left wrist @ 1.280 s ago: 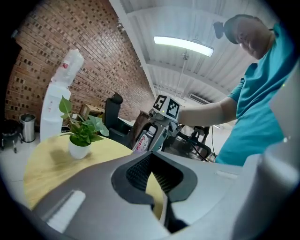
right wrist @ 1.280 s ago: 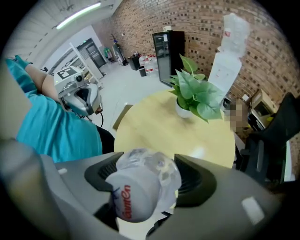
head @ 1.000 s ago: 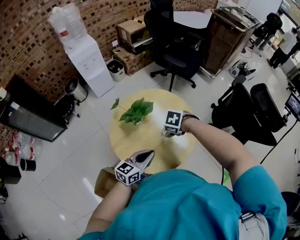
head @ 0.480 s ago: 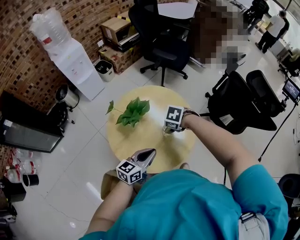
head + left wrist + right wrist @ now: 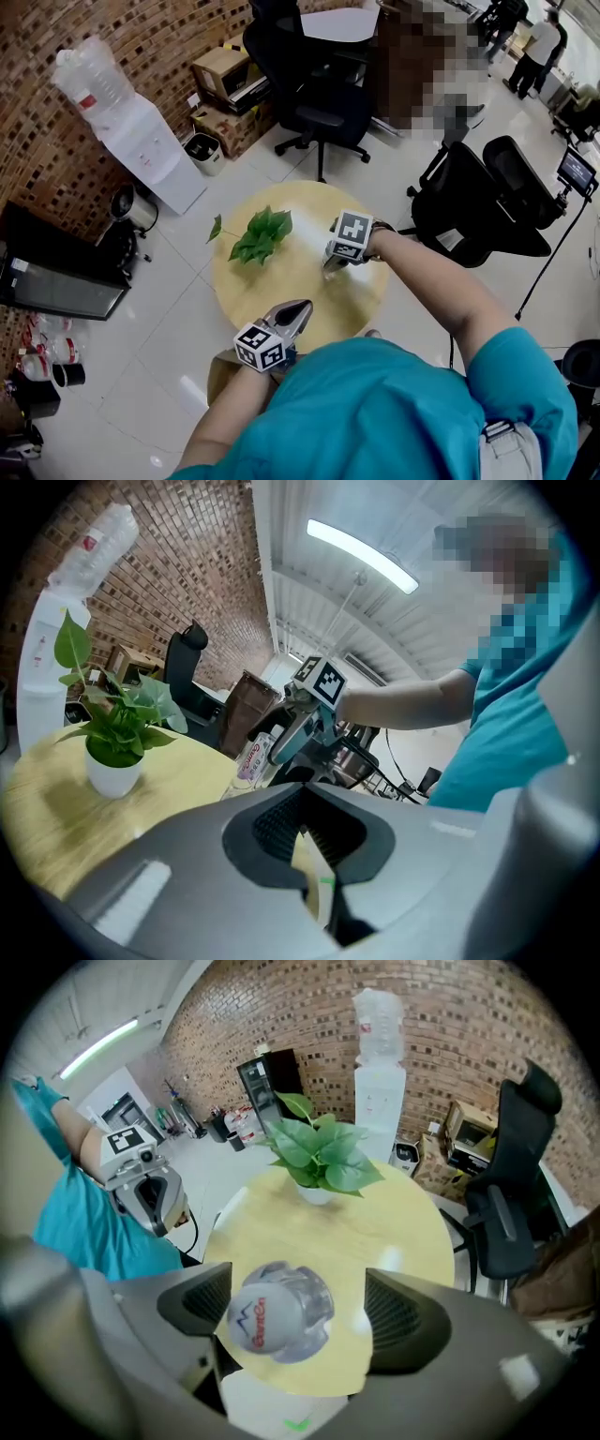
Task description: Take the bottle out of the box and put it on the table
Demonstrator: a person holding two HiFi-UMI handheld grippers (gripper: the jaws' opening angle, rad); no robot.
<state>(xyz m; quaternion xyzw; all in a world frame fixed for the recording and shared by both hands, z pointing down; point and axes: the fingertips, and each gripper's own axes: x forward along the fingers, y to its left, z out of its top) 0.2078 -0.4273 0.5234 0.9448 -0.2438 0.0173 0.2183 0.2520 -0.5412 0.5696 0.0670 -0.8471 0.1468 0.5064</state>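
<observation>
A clear plastic bottle (image 5: 279, 1312) with a white cap stands upright on the round wooden table (image 5: 281, 281). My right gripper (image 5: 295, 1302) points steeply down over it, and its jaws have just been opening. The bottle is between the pads, with a gap showing on the right side. From the left gripper view the bottle (image 5: 251, 757) shows under the right gripper (image 5: 291, 735). My left gripper (image 5: 298, 309) hovers at the table's near edge, shut and holding nothing. The cardboard box (image 5: 220, 367) sits on the floor below it, mostly hidden.
A potted green plant (image 5: 258, 236) stands on the far left of the table. Black office chairs (image 5: 319, 112) stand beyond and to the right. A water dispenser (image 5: 141, 141) stands against the brick wall. People stand far off at the upper right.
The head view has drifted, so the table sits a little higher in the picture. Both grippers keep nearly the same places over it. The right gripper has tipped slightly.
</observation>
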